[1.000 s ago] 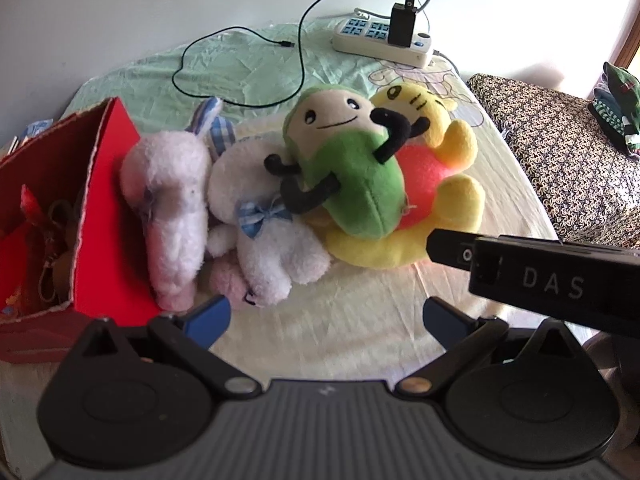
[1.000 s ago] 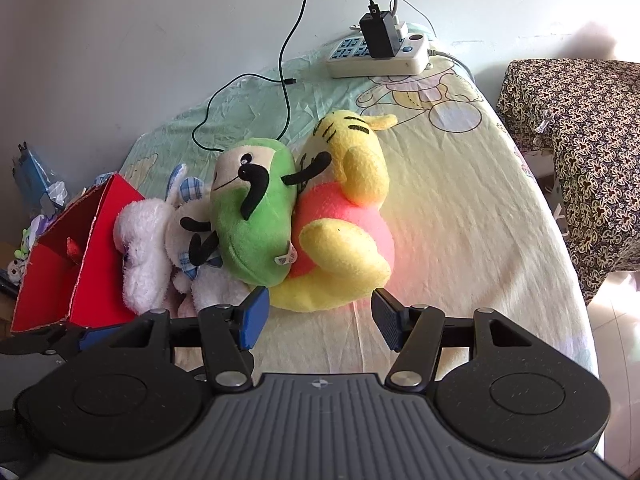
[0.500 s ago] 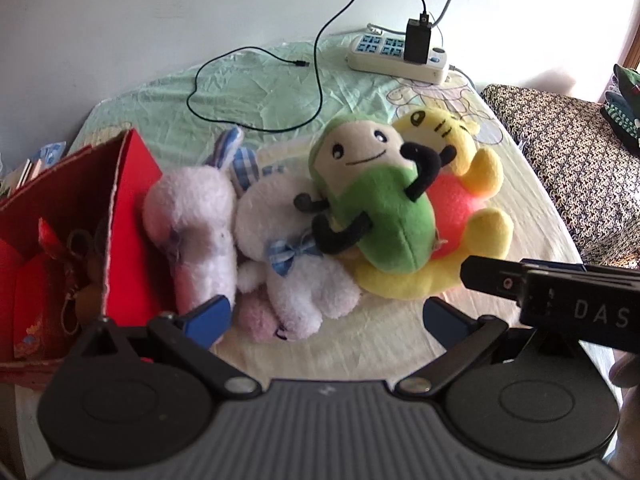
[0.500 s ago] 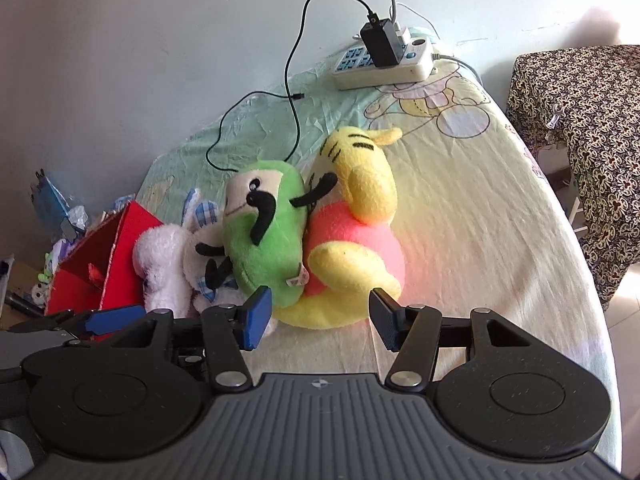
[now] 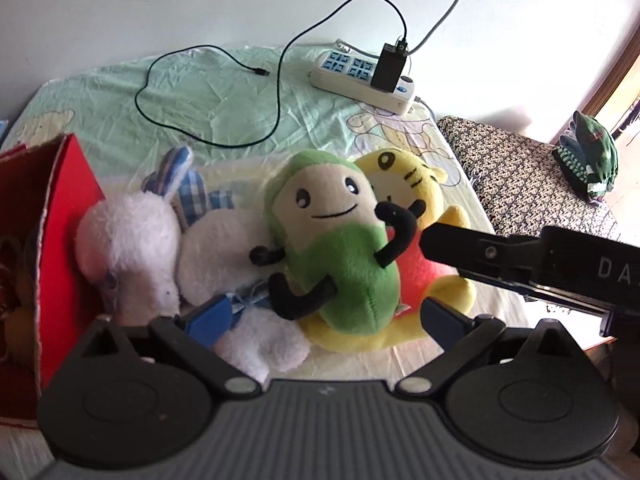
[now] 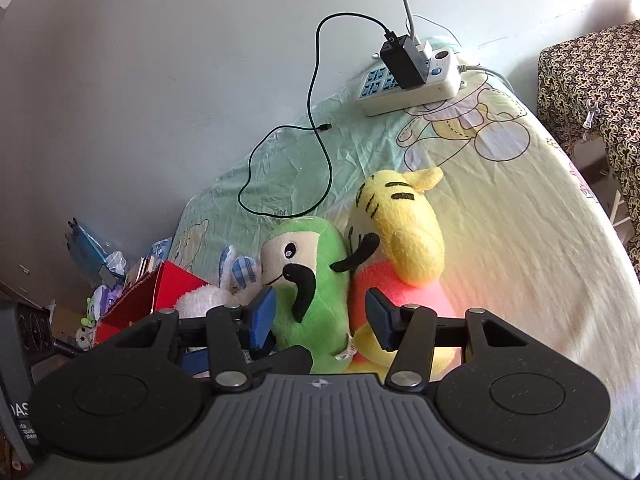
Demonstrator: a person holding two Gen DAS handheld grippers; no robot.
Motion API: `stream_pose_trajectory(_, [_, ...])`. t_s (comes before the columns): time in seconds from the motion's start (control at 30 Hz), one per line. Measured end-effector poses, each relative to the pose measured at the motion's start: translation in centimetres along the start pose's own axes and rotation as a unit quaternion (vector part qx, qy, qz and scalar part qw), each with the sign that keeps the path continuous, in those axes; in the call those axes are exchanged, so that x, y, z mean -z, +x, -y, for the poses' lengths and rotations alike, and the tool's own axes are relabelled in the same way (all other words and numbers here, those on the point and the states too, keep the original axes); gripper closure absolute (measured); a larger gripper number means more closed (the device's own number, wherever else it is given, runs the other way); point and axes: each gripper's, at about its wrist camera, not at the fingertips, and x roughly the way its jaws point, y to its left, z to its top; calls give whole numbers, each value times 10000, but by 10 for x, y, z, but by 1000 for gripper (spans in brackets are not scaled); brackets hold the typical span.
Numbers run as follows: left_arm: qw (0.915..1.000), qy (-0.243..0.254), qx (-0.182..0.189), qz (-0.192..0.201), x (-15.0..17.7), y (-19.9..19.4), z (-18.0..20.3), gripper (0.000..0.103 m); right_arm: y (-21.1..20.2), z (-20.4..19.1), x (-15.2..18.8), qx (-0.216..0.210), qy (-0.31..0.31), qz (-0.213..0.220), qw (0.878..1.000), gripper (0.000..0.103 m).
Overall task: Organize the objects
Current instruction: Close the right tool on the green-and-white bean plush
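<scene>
The green plush toy (image 5: pixel 344 256) lies on the bed sheet (image 5: pixel 224 116), propped on the yellow tiger plush (image 5: pixel 416 184) at its right, with the white bunny plush (image 5: pixel 132 240) and the red box (image 5: pixel 68 208) to its left. Its long axis runs from the face, farthest from both cameras, down to its base nearest them. The left gripper (image 5: pixel 324 316) stands wide, its jaws just narrowing slightly, empty. The right gripper (image 6: pixel 320 316) has been closing, the toy between its jaws, not visibly pinched. Both views sit closer than 1 second ago.
</scene>
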Motion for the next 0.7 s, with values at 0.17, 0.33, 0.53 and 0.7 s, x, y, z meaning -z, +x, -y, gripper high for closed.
stream_pose_trajectory(0.17, [9995, -178, 249, 10, -6, 9, -9, 6, 22, 6, -4, -75, 157, -225, 9996, 52])
stream_pose_trajectory(0.33, [9992, -169, 341, -87, -12, 23, -10, 7, 38, 12, -8, -214, 319, -382, 9985, 52])
stream_pose_trajectory(0.53, [9993, 42, 335, -181, -16, 38, -4, 10, 51, 18, -8, -544, 535, -599, 9953, 56])
stream_pose_trajectory(0.7, [9988, 60, 300, -382, -18, 50, -4, 17, 54, 19, -8, -673, 532, -658, 9941, 58])
